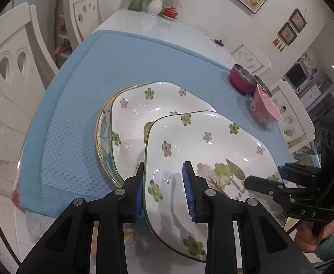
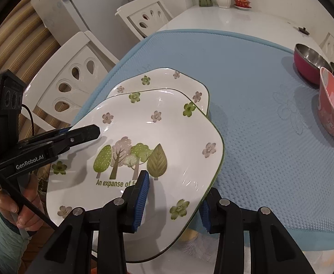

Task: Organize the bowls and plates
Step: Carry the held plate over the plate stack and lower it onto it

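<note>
A square white plate with flowers and a tree print (image 1: pixel 201 141) (image 2: pixel 167 125) is held at two edges. My left gripper (image 1: pixel 164 191) is shut on its left rim, one pad above and one below. My right gripper (image 2: pixel 172 205) is shut on the right rim in the same way. Each gripper also shows in the other's view, the right gripper (image 1: pixel 265 182) and the left gripper (image 2: pixel 84 134). The held plate overlaps a matching square plate (image 1: pixel 139 105) (image 2: pixel 162 80), which lies on a round gold-rimmed plate (image 1: pixel 102 123). I cannot tell whether the two square plates touch.
A blue mat (image 1: pixel 144 57) (image 2: pixel 258 91) covers the white table. At its right stand a magenta steel bowl (image 1: pixel 241 77) (image 2: pixel 308 64), a second steel bowl (image 1: pixel 262 86) and a pink dotted bowl (image 1: pixel 266 107) (image 2: pixel 333 107). White chairs (image 1: pixel 11 73) surround the table; vases (image 1: pixel 154 5) stand at the far end.
</note>
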{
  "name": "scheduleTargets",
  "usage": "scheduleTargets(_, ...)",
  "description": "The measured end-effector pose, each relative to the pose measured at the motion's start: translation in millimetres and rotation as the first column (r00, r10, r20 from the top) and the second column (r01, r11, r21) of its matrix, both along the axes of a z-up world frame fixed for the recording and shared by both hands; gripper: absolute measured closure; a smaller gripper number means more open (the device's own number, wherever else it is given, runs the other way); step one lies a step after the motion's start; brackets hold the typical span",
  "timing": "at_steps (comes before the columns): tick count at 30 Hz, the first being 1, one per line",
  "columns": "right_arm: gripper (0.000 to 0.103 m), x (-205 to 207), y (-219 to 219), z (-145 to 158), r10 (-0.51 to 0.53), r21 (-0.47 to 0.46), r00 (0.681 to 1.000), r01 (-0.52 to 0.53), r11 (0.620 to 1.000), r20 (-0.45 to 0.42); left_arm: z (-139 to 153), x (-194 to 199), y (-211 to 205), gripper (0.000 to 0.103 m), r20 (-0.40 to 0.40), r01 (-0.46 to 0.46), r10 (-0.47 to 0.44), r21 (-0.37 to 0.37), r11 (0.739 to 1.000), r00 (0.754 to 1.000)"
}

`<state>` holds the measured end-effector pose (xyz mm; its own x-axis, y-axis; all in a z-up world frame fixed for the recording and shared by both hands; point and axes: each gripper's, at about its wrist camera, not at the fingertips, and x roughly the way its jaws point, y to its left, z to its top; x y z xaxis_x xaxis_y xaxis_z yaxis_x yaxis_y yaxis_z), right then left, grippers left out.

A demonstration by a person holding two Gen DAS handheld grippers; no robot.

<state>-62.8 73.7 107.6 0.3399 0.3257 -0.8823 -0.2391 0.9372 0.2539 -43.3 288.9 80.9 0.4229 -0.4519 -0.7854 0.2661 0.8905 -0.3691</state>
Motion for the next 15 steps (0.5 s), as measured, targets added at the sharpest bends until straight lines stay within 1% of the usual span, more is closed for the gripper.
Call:
scheduleTargets(7,0.064,15.3,0.7,-6.4,-0.007,-0.010,1.000,0.007,1.000,-0.015,-14.0,7.0,1.8,0.077,-0.031,-0.006,0.006,0.000,1.000,1.000)
scheduleTargets(15,0.064,30.5,1.3,-15.3,-0.019,-0.001,0.999,0.019,1.000,-0.046,-17.4,17.6,3.6,0.077,-0.042,0.003,-0.002,0.013,1.000,0.999)
